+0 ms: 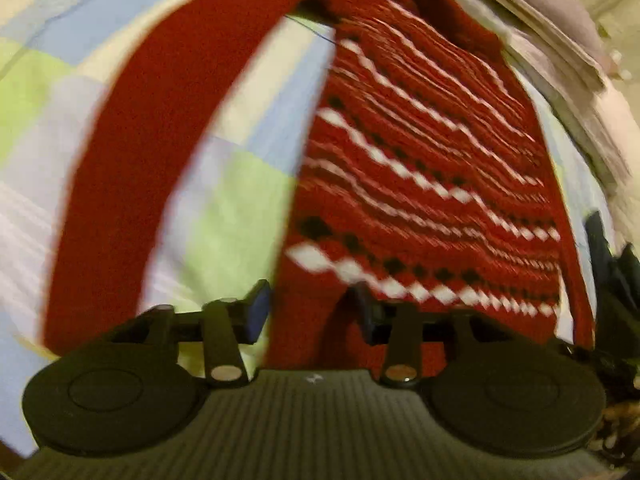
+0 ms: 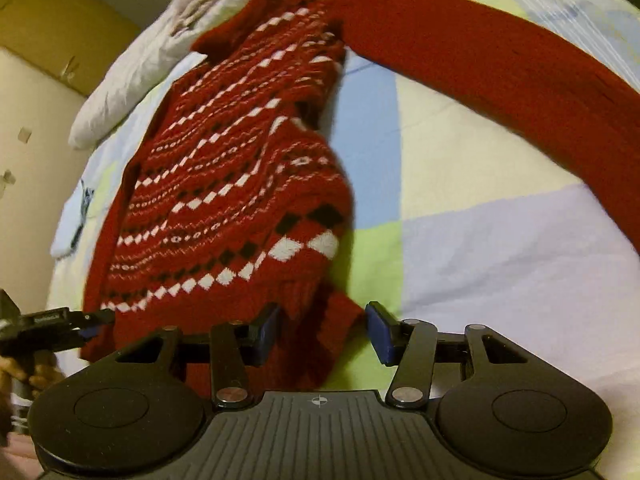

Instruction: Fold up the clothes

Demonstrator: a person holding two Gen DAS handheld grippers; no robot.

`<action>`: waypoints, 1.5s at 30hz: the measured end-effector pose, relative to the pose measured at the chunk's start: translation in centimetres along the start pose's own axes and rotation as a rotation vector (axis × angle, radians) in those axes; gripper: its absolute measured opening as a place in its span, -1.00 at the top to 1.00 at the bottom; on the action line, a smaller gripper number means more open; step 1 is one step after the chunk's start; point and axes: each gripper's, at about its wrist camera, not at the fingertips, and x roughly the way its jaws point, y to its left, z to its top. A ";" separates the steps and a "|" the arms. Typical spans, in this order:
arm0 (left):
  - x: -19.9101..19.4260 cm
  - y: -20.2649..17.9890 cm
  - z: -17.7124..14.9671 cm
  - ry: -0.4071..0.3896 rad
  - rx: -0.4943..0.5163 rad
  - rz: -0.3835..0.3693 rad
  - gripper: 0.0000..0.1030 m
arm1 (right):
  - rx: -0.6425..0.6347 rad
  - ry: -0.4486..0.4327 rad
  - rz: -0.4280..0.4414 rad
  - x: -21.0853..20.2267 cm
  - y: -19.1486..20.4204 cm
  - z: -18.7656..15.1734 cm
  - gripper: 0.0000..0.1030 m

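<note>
A red knitted sweater (image 1: 420, 160) with white and black diamond bands lies on a checked bedsheet (image 1: 224, 208), its plain red sleeve (image 1: 132, 160) stretched out to the left. The jaws of my left gripper (image 1: 312, 312) stand apart, with the sweater's bottom hem between them. In the right wrist view the sweater (image 2: 224, 184) is bunched and partly raised, and its other sleeve (image 2: 500, 72) runs off to the right. My right gripper (image 2: 324, 328) is open around a fold of the hem, and the cloth lies against the left pad (image 2: 266, 332). The left gripper (image 2: 80, 324) shows at the hem's far corner.
A white and grey quilt (image 2: 132, 80) is heaped along the far side of the bed, also in the left wrist view (image 1: 560, 40). A cardboard box (image 2: 60, 28) and a pale wall lie beyond it. A hand (image 2: 36, 372) holds the left gripper's handle.
</note>
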 end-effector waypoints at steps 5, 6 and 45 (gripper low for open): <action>-3.4 0.1 1.3 -0.021 -0.069 -0.142 0.94 | 0.345 0.116 0.204 -2.2 0.0 -1.1 0.87; -4.8 0.7 1.6 -0.038 -0.079 -0.140 0.94 | 0.425 0.127 0.250 -3.4 0.0 -1.6 0.87; -6.9 1.8 -2.9 -0.098 0.237 0.318 0.48 | -0.001 0.268 -0.214 -2.0 4.1 -3.9 0.04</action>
